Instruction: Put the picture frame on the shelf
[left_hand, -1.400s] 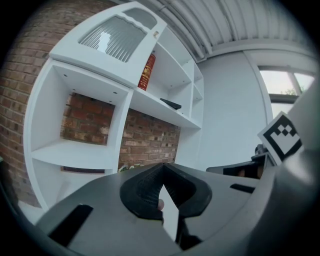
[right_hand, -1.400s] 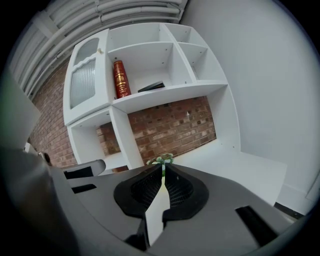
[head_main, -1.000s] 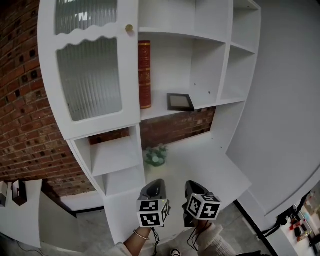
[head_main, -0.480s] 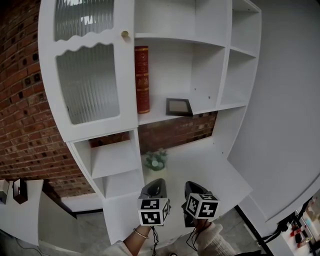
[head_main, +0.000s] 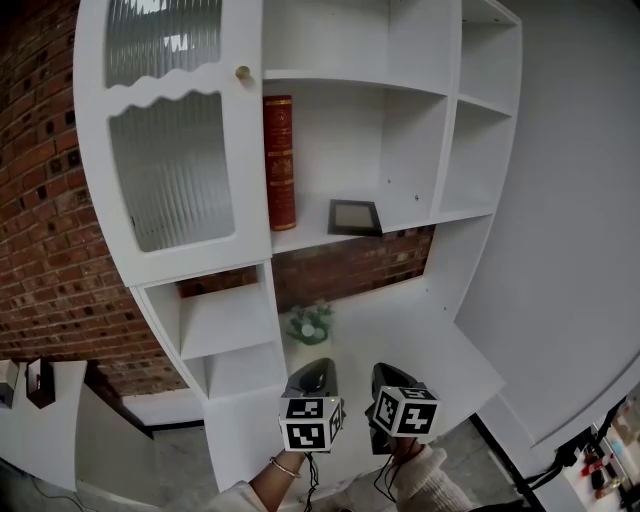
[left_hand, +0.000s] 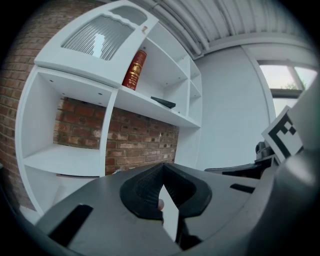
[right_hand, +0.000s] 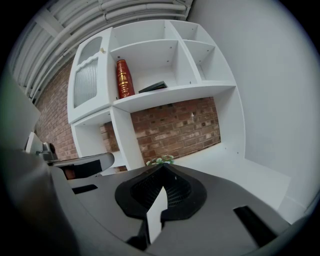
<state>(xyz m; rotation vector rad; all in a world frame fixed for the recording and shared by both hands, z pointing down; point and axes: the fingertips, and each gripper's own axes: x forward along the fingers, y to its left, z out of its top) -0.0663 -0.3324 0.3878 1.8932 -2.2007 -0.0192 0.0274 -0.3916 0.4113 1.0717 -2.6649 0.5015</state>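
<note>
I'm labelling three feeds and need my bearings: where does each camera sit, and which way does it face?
Head view: on the head, facing the shelf unit; left gripper, right gripper and wrists show below.
Left gripper view: on that gripper, looking up past its shut jaws; right gripper's cube at right.
Right gripper view: likewise, its shut jaws below.
Shared: red book and picture frame, in all three.

The shelf (head_main: 415, 214) and picture frame (head_main: 355, 217) have slid slightly left.
</note>
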